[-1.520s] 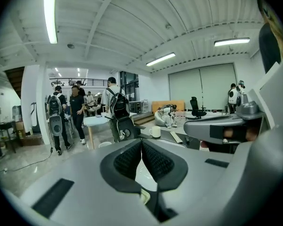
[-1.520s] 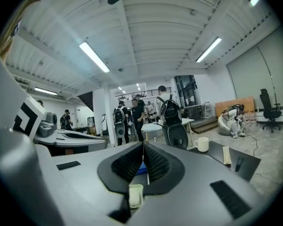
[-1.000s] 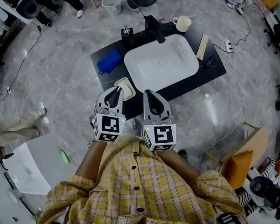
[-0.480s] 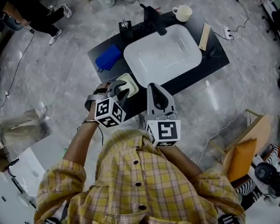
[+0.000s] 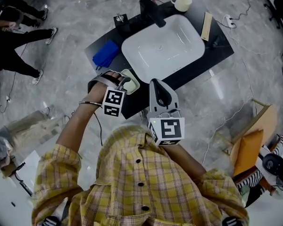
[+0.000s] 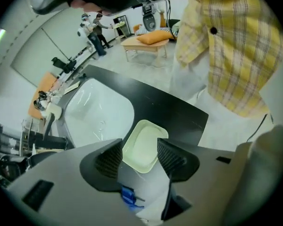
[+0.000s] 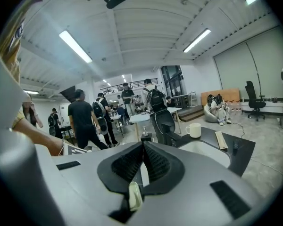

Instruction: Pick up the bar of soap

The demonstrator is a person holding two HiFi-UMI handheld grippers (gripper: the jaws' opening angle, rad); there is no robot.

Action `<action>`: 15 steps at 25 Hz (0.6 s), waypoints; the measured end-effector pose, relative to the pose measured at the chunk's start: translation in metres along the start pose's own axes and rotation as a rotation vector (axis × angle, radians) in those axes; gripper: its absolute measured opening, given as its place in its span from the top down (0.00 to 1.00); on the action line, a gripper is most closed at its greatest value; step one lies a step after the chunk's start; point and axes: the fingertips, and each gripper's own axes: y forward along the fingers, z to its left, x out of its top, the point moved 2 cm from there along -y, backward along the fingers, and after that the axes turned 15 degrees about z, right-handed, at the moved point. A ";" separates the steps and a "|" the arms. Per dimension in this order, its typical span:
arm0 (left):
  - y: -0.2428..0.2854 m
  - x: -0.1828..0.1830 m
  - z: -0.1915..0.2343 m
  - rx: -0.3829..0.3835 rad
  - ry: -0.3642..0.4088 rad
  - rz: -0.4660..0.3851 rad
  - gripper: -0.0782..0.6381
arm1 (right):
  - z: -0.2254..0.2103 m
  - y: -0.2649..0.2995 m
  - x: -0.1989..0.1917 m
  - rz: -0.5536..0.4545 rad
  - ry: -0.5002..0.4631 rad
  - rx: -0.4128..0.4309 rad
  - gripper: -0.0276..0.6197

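**A:** How is the scene laid out, and where is the bar of soap?

**B:** A black counter point(image 5: 200, 69) is set slantwise across the upper middle of the head view, and most of it is taken up by a white sink point(image 5: 162, 48). The bar of soap point(image 5: 132, 84) is laid at the counter's lower left corner, just beside the sink and close to the counter's edge. There it can be reached from the floor side.

**A:** And the two tools?

**B:** The left gripper point(image 5: 124, 81) is pointed steeply down over the soap. Its jaws have just been opening and are spread. In the left gripper view the soap point(image 6: 142, 135) is framed between them, but it is not pressed by either pad. The right gripper point(image 5: 158, 89) is held nearly level at centre frame, pressed together and empty, probably so that it is kept out of the way.

**A:** Is room left for the grasp?

**B:** Bare counter is seen around the soap on the sides away from the sink. A blue cloth point(image 5: 105, 54) is kept well apart, at upper left. The sink's rim and the counter's edge are judged to be the limits to mind.
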 end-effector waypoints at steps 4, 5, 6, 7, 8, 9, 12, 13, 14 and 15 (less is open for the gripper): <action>0.023 0.000 -0.007 -0.066 0.131 0.008 0.55 | 0.000 0.005 -0.005 0.013 0.004 -0.005 0.93; 0.027 0.000 -0.009 -0.084 0.160 0.016 0.54 | 0.000 0.005 -0.005 0.016 0.003 -0.005 0.93; 0.031 -0.001 -0.011 -0.101 0.184 0.024 0.52 | 0.001 0.005 -0.006 0.019 0.003 -0.005 0.93; 0.035 -0.001 -0.012 -0.116 0.203 0.029 0.52 | 0.001 0.006 -0.006 0.021 0.003 -0.005 0.93; 0.039 -0.001 -0.012 -0.131 0.217 0.031 0.52 | 0.001 0.006 -0.006 0.024 0.004 -0.005 0.93; 0.043 -0.001 -0.012 -0.145 0.230 0.032 0.52 | 0.001 0.007 -0.007 0.026 0.006 -0.006 0.93; 0.056 -0.003 -0.015 -0.181 0.272 0.046 0.52 | 0.002 0.008 -0.009 0.027 0.006 -0.007 0.93; 0.059 -0.003 -0.016 -0.192 0.280 0.051 0.52 | 0.003 0.007 -0.009 0.027 0.003 -0.007 0.93; 0.062 -0.004 -0.017 -0.202 0.286 0.055 0.52 | 0.003 0.007 -0.009 0.027 0.001 -0.007 0.93; 0.064 -0.004 -0.018 -0.212 0.290 0.057 0.52 | 0.003 0.007 -0.009 0.029 0.000 -0.007 0.93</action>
